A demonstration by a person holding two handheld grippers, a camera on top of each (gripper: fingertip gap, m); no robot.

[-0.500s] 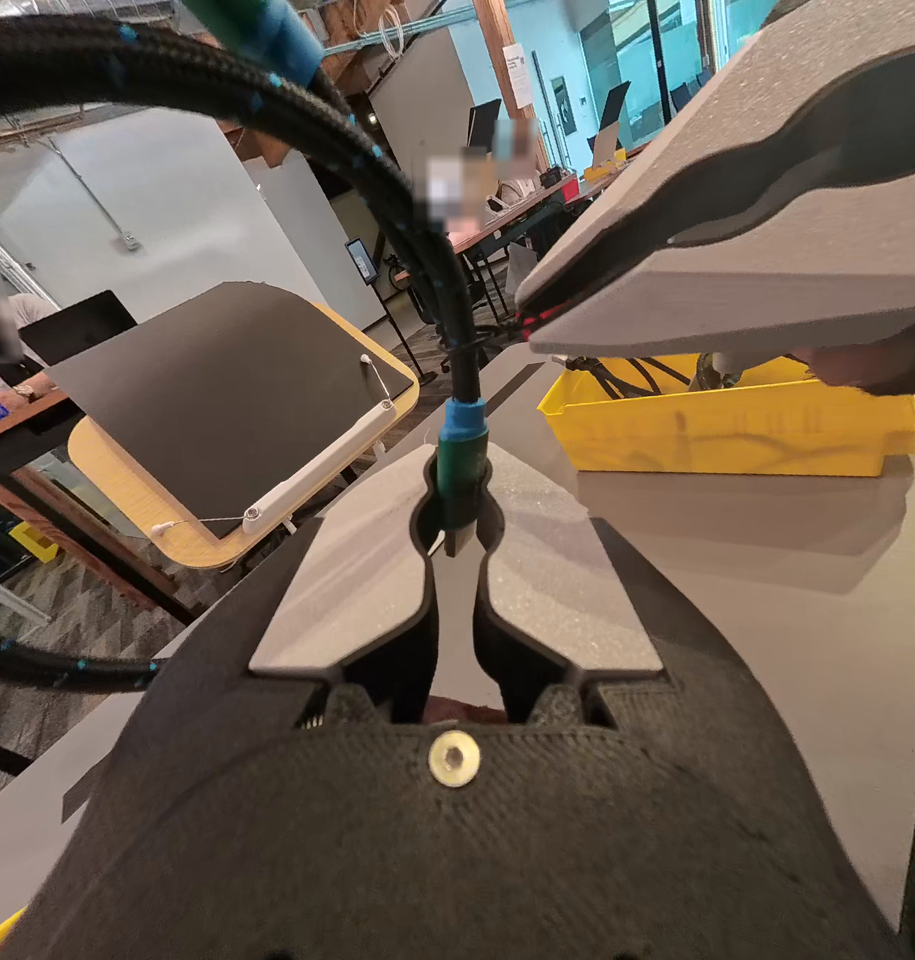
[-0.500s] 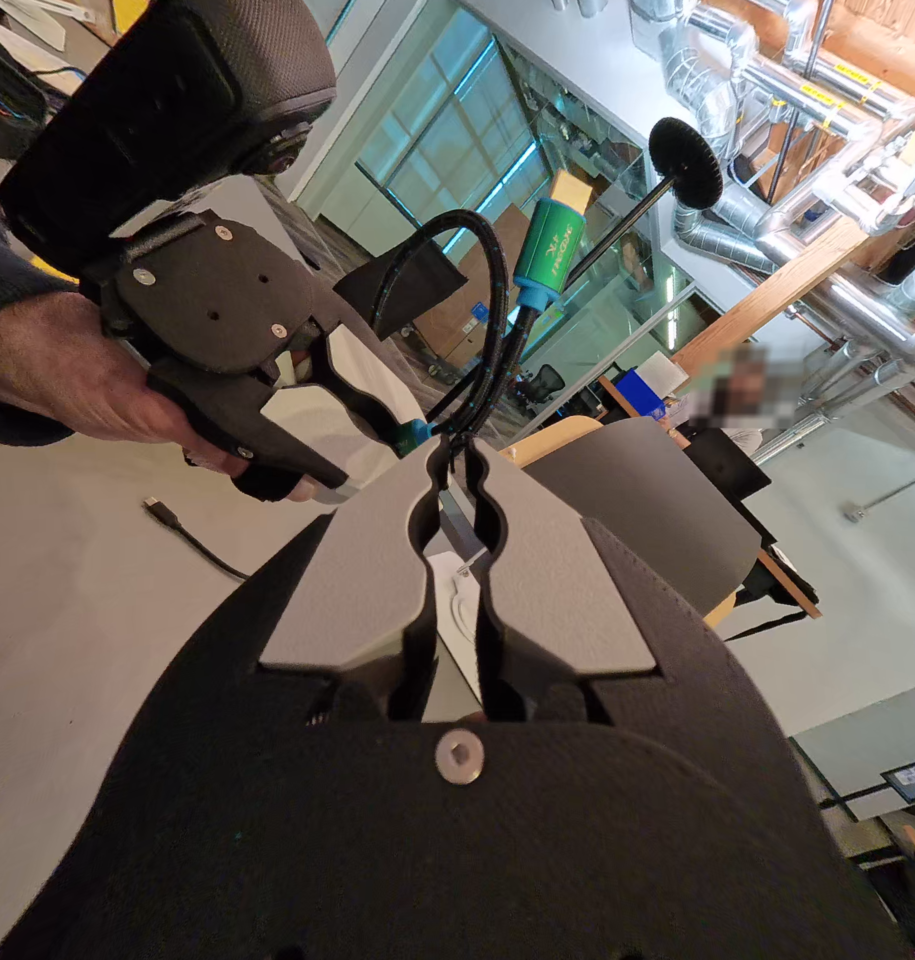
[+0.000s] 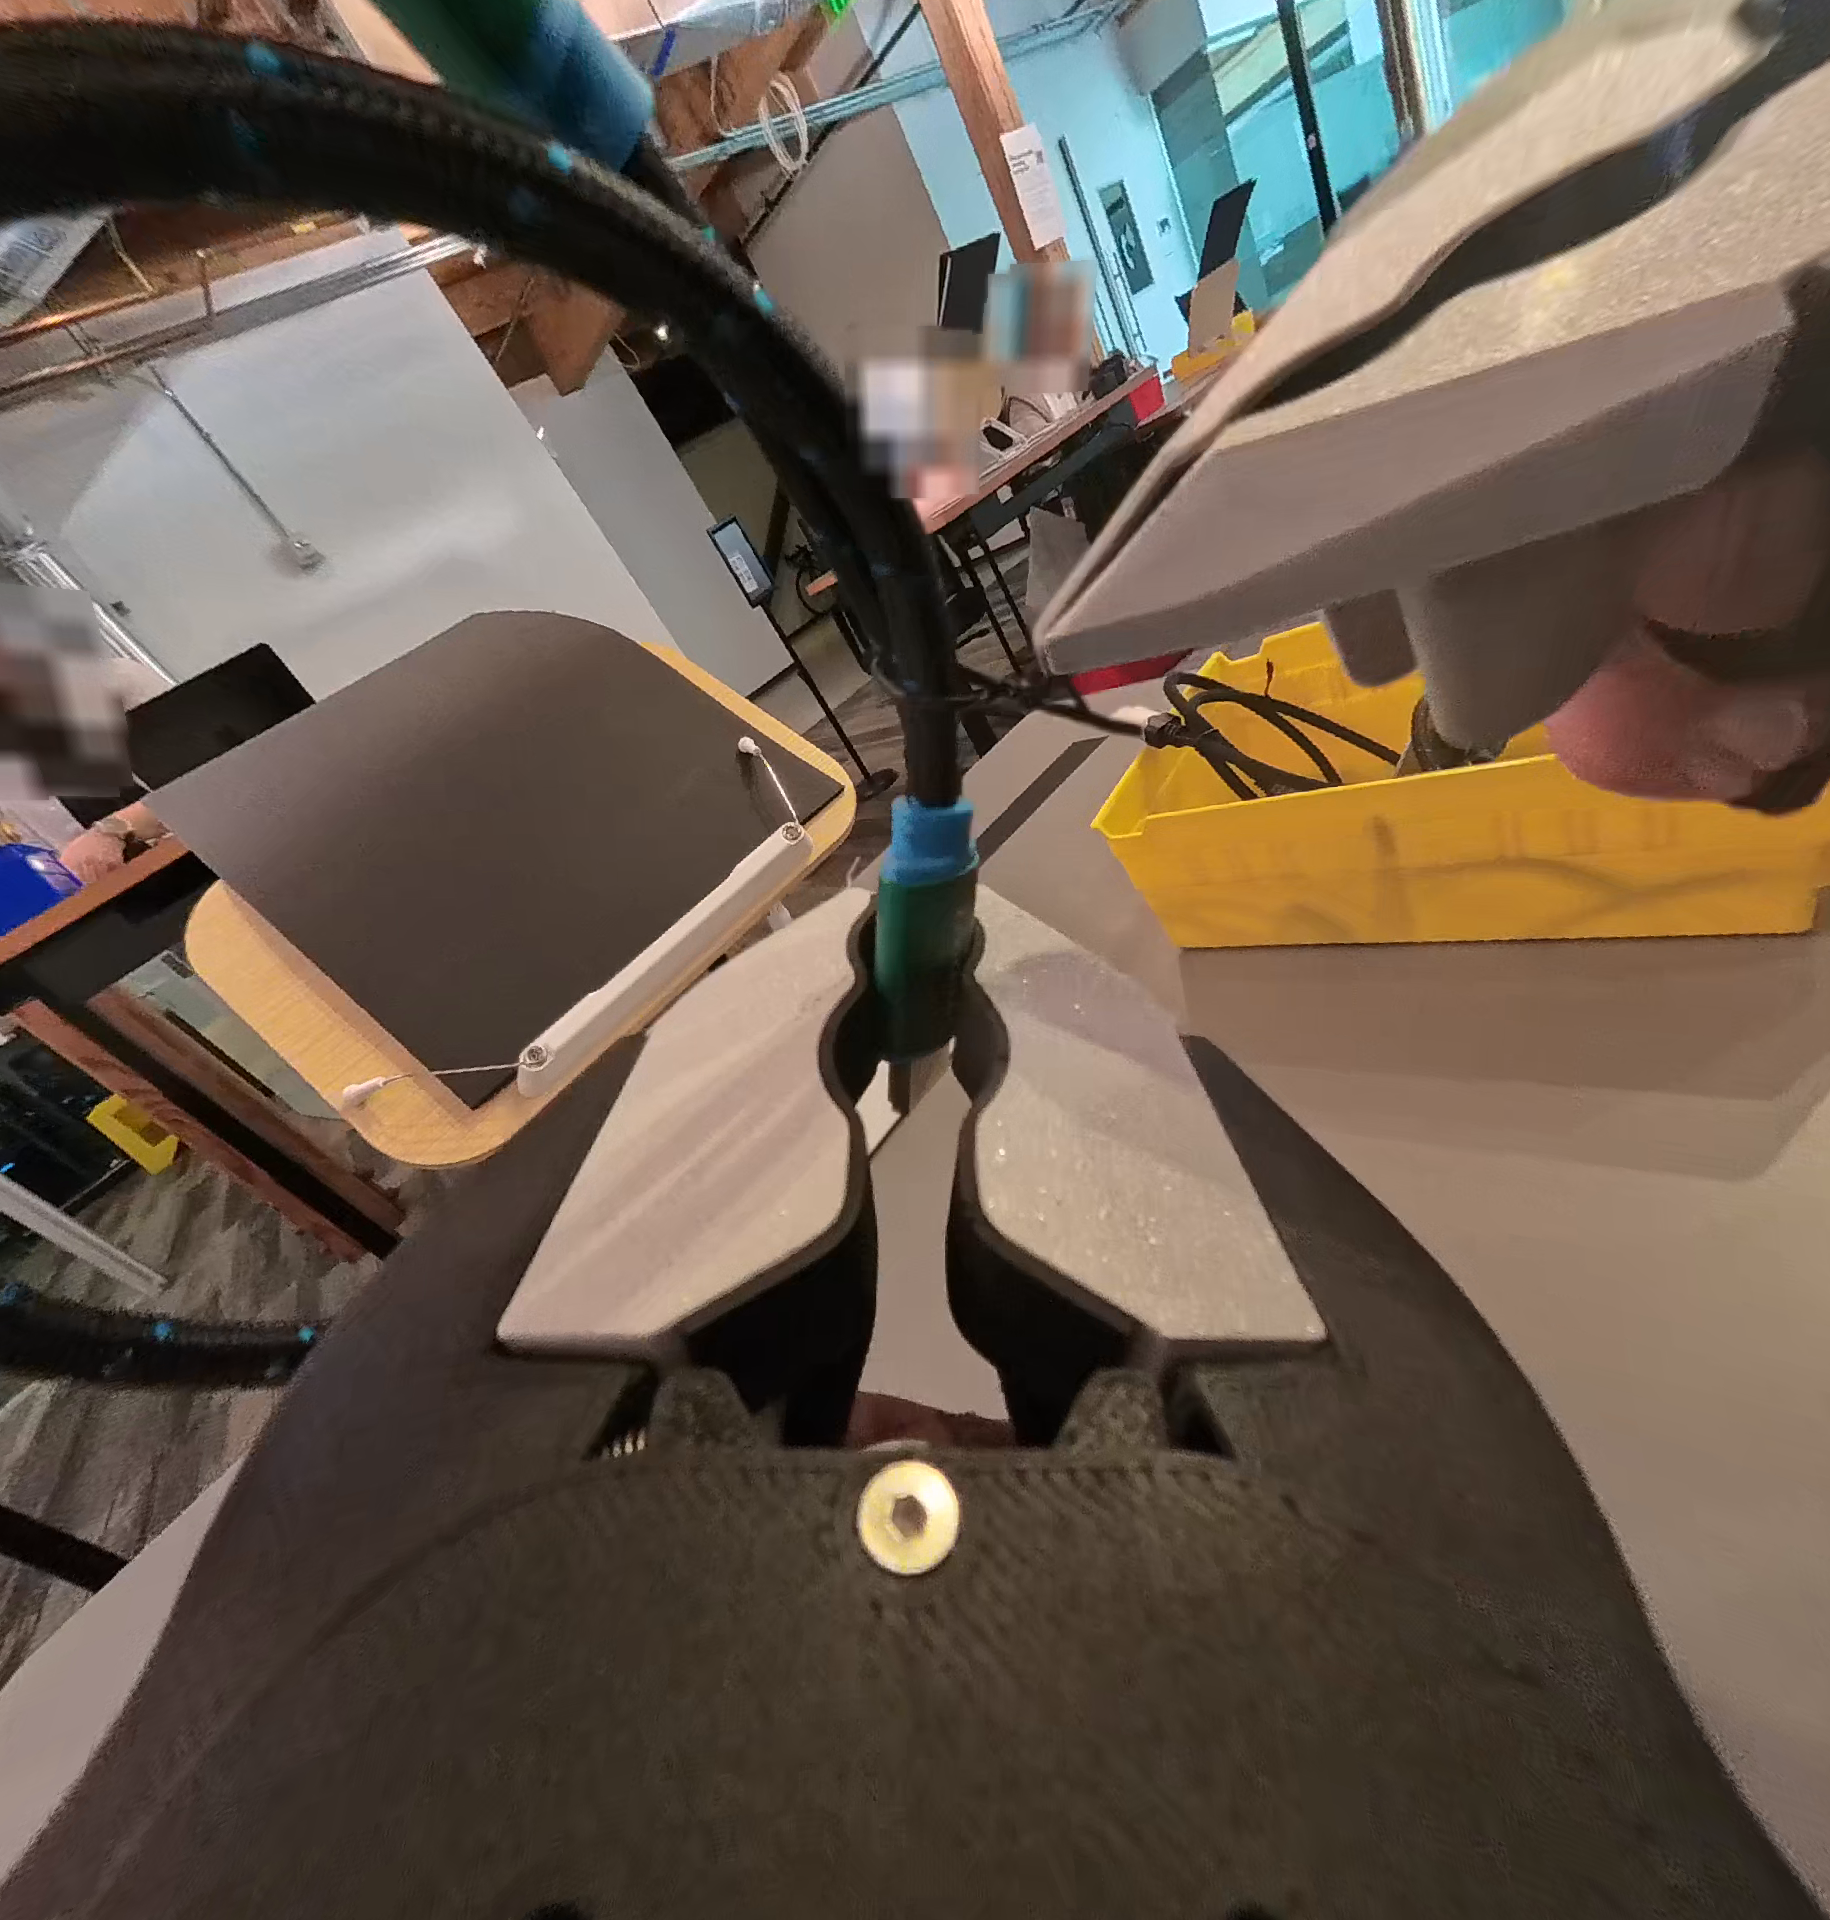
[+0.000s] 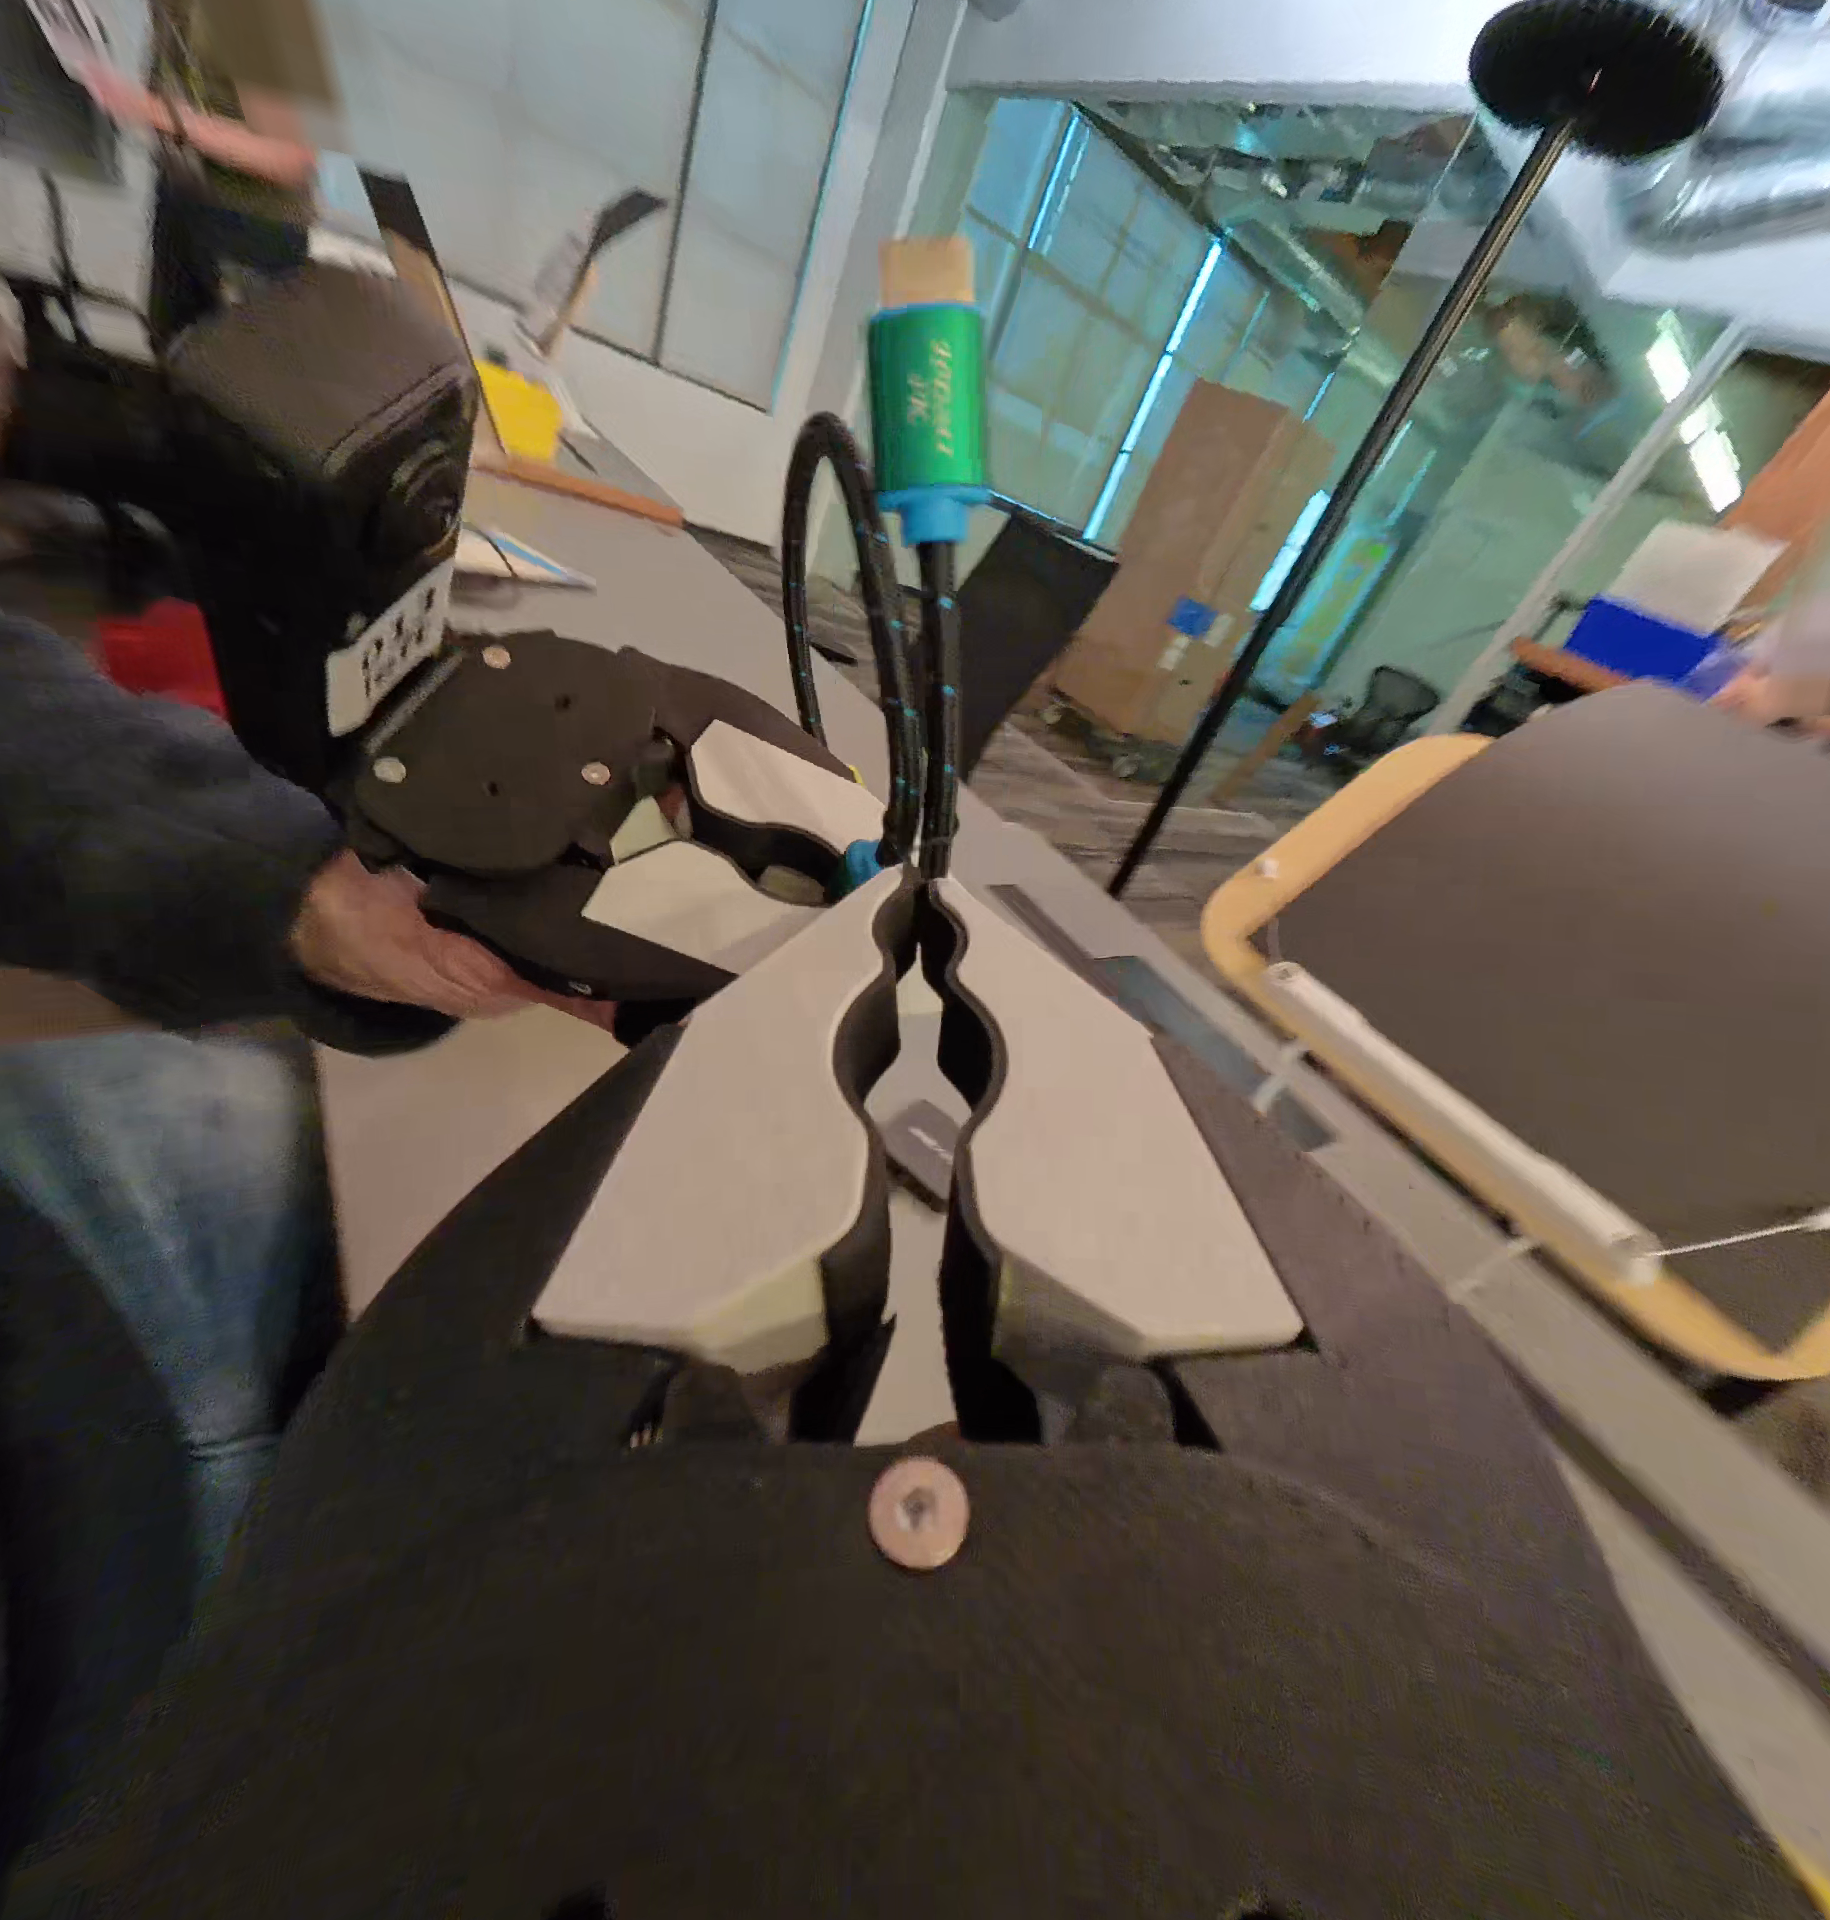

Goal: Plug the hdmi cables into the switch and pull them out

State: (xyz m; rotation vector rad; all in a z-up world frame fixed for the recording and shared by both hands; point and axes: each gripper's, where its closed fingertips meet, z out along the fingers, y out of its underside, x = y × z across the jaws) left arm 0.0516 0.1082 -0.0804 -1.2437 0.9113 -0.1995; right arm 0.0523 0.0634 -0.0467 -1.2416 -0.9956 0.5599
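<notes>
HDMI cable (image 4: pixel 895 665): black braid with blue flecks, green metal plugs with blue collars. One plug (image 3: pixel 916 940) sits upright in the tip notch of the left gripper (image 3: pixel 913 997), jaws clamped on its green shell, blue collar just above the tips, cord arching up and away. Right gripper (image 4: pixel 916 904): jaws pressed together on the doubled cord at the very tips. Free plug (image 4: pixel 926 400) stands above those tips, gold end up. The two grippers nearly touch tip to tip. Small dark object (image 4: pixel 926 1143) shows through the right jaws' gap; too blurred to name. Grey table (image 3: pixel 1513 1195) below; yellow bin (image 3: pixel 1462 873) beyond the left jaws, to the right.
</notes>
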